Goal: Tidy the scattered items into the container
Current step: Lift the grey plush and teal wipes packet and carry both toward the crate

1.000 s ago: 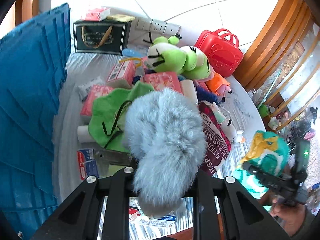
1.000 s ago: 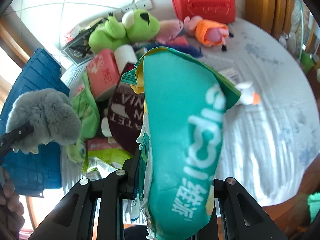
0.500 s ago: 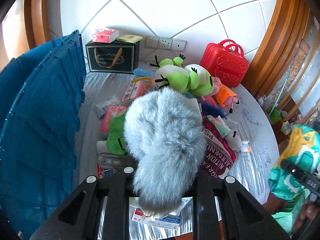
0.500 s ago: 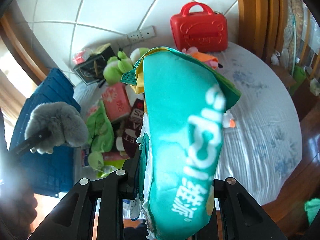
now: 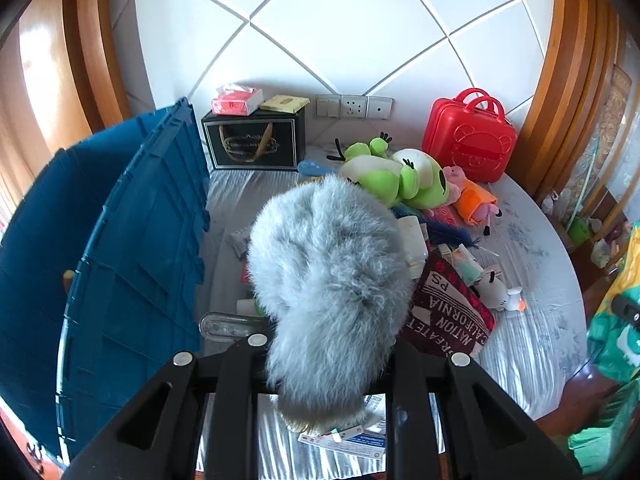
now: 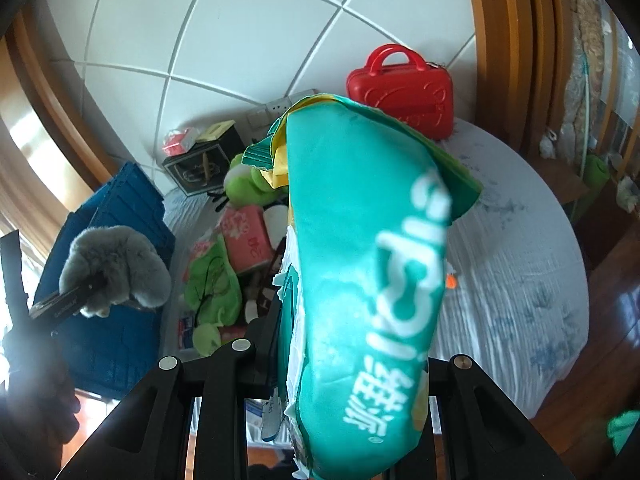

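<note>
Above the cluttered surface, left gripper clamps the grey fluffy toy, right gripper pinches the teal snack bag. Both ride aloft; next, swing left over the blue container and release.

Grey fluffy toy: long, soft, matt fur. Teal snack bag: smooth, glossy plastic film, creased at its torn upper end. Left claw and right claw: matt black plastic with bright metal screw heads. Blue crate at the counter's left edge: ribbed hard plastic, slight sheen. Counter cover: wrinkled pale cloth. Red case at the far edge: glossy moulded plastic. Green frog toy: matt plush. Wall: smooth white tiles. Door frame: varnished wood.
</note>
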A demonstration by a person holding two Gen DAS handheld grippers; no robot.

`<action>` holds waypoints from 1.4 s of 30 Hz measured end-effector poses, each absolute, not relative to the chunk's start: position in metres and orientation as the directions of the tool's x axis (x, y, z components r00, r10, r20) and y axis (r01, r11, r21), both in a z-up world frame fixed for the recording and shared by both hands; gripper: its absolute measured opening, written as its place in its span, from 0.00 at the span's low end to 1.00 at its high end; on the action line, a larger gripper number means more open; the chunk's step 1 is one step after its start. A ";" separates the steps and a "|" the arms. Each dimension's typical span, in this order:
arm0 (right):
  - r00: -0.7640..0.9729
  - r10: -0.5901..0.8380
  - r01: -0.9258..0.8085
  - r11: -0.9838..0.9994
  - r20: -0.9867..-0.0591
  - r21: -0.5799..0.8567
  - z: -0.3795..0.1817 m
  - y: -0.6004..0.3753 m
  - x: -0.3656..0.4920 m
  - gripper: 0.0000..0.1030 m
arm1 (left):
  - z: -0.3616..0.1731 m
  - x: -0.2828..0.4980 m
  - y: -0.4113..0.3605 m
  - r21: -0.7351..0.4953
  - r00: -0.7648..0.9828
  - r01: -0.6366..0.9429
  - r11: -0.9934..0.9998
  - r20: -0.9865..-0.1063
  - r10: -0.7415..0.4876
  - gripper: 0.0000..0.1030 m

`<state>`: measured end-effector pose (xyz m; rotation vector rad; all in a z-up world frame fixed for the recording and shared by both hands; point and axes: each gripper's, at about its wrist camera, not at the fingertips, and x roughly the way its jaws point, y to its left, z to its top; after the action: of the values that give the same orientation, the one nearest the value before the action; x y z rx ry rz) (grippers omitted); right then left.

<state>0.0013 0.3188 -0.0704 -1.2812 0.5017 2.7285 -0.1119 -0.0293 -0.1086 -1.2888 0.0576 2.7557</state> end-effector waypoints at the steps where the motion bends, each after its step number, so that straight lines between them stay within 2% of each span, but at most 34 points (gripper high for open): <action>1: -0.648 -0.061 -0.212 -0.943 -0.759 0.257 -0.068 0.320 0.001 0.25 | -0.107 -0.112 -0.028 -0.004 -0.637 -0.104 -0.995 -0.768 0.070 0.19; 29: -0.686 -0.103 -0.143 -0.951 -0.720 0.273 -0.047 0.329 -0.007 0.25 | -0.084 -0.112 -0.017 0.056 -0.670 -0.080 -0.995 -0.742 0.012 0.19; 42: -0.694 -0.191 -0.054 -0.948 -0.694 0.315 -0.041 0.311 -0.019 0.25 | -0.051 -0.094 -0.027 0.045 -0.717 -0.067 -0.997 -0.697 0.017 0.19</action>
<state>-0.0188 0.3114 -0.0408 -1.2539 0.5068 2.9190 -0.0935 -0.0267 -0.0506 -1.1632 0.1031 2.8672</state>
